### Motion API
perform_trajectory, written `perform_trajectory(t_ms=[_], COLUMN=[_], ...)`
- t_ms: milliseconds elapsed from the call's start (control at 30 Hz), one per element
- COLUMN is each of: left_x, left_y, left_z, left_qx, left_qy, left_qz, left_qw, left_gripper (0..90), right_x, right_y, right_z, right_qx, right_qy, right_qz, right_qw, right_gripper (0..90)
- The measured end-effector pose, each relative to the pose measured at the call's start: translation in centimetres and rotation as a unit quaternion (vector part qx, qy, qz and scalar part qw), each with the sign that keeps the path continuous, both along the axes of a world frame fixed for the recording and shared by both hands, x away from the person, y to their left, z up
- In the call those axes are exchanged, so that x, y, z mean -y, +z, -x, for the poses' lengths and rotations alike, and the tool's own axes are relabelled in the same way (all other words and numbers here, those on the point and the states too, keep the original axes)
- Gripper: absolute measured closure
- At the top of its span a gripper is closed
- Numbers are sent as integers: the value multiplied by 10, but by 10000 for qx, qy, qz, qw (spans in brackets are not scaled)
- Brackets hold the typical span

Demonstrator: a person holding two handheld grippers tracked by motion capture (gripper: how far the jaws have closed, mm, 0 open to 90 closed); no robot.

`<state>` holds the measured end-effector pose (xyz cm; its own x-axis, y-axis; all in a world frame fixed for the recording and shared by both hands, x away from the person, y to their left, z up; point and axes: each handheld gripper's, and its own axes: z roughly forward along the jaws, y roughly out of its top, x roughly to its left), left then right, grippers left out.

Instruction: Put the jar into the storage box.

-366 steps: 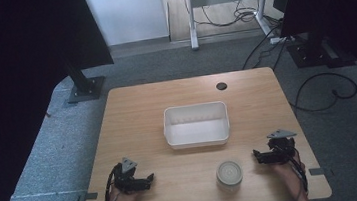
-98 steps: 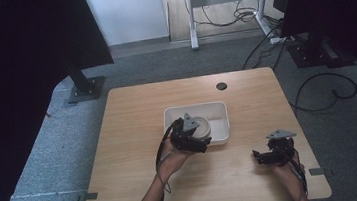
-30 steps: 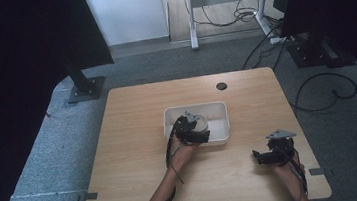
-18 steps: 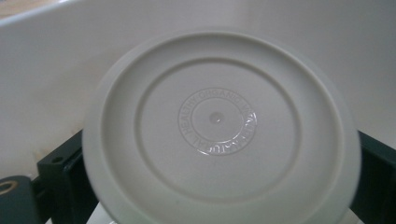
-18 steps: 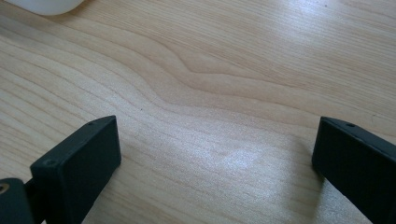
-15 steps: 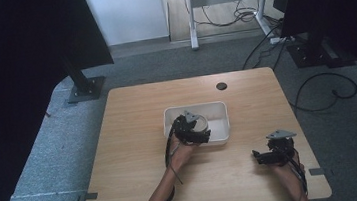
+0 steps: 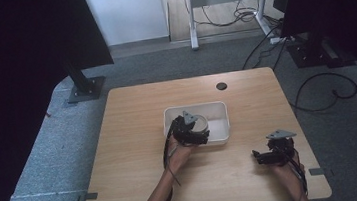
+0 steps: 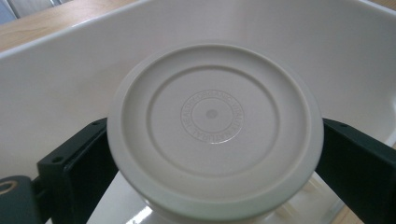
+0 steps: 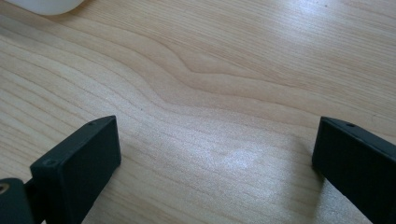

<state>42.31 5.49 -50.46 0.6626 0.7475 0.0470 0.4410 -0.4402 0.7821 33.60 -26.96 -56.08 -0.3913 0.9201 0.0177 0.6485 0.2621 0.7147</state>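
The left gripper (image 7: 194,131) is clamped on the round tub (image 8: 215,130), holding it inside the white tray (image 7: 219,121), at the tray's left end. The right gripper (image 7: 263,157) rests wide open and empty on the surface (image 7: 137,160), well apart.

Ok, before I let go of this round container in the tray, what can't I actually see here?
- Round container, left gripper view: its lower body and whether it touches the tray floor are hidden beneath its wide top.
- White tray, high view: the left part of its inside is covered by the left gripper.
- Embossed ring of lettering, left gripper view: too small to read.
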Motion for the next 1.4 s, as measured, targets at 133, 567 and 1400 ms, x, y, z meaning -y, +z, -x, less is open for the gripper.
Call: perform_trajectory(t_ms=[133, 567, 1400], left_x=[-3, -11, -29], left_y=[2, 10, 22], left_z=[3, 12, 30], left_qx=[31, 94, 140], left_qy=[-12, -82, -226], left_qz=[4, 56, 155], left_qw=[10000, 9999, 9995], left_gripper=[36, 38, 42], right_x=[0, 0, 0], right_y=[0, 0, 0], right_z=[0, 0, 1], right_qx=[1, 2, 37], right_qy=[2, 5, 63], right_qz=[1, 3, -12], right_qw=[10000, 10000, 10000], right_gripper=[8, 7, 33])
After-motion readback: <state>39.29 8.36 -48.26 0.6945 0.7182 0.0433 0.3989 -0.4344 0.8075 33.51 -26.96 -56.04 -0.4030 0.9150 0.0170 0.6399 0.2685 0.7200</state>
